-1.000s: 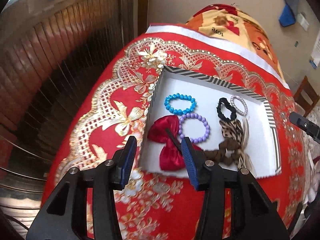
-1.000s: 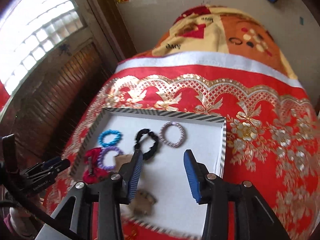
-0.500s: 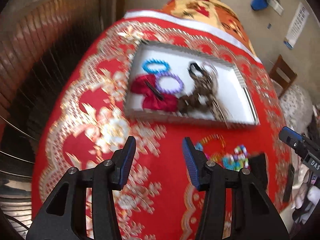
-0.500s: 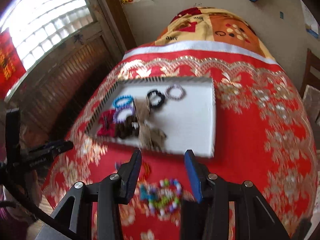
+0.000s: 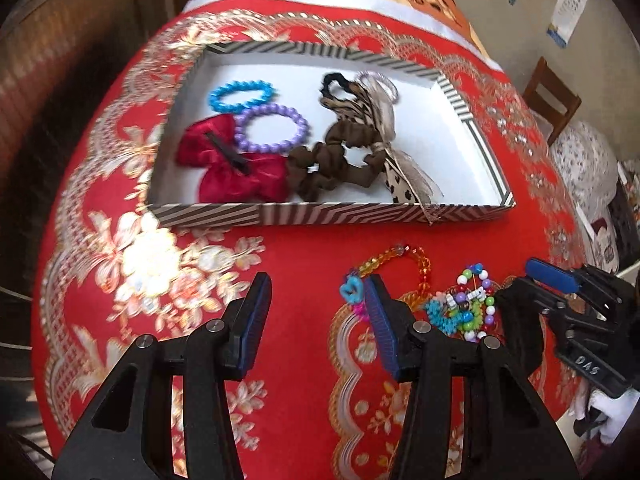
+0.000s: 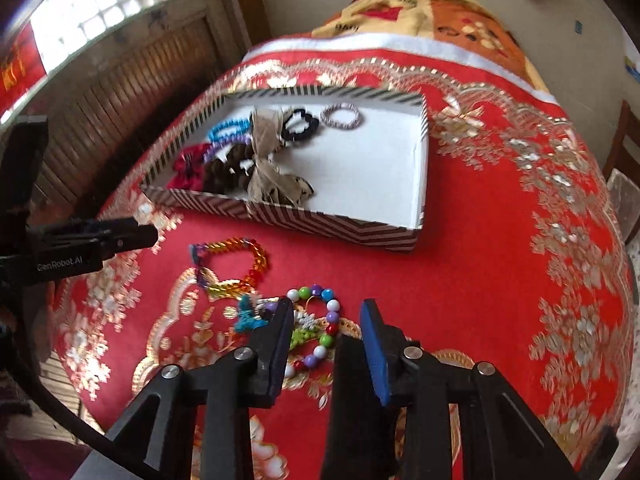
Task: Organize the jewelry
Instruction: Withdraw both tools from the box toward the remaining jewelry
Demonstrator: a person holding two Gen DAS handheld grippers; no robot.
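A striped-rim white box [image 5: 340, 213] [image 6: 332, 226] sits on the red cloth and holds a blue bead bracelet [image 5: 241, 96], a purple bead bracelet [image 5: 272, 128], a red bow clip [image 5: 228, 164], a brown scrunchie [image 5: 332, 164], a leopard ribbon tie [image 5: 380, 120], a black scrunchie [image 6: 298, 124] and a silver hair tie [image 6: 342, 115]. In front of the box lie an orange bead bracelet [image 6: 236, 266] [image 5: 404, 260] and a multicoloured bead pile [image 6: 316, 320] [image 5: 468, 308]. My left gripper [image 5: 316, 300] is open and empty over the cloth. My right gripper [image 6: 326, 320] is open, just above the bead pile.
The red and gold cloth [image 6: 500, 240] covers a rounded table. A patterned blanket [image 6: 420, 12] lies beyond it. A wooden slatted wall [image 6: 120, 72] is on the left and a wooden chair [image 5: 552, 96] at the right. The cloth edge drops off near both grippers.
Both grippers have pulled back from over the box toward the table's near side. The loose bracelets in front of the box have come into view. Both stay open.
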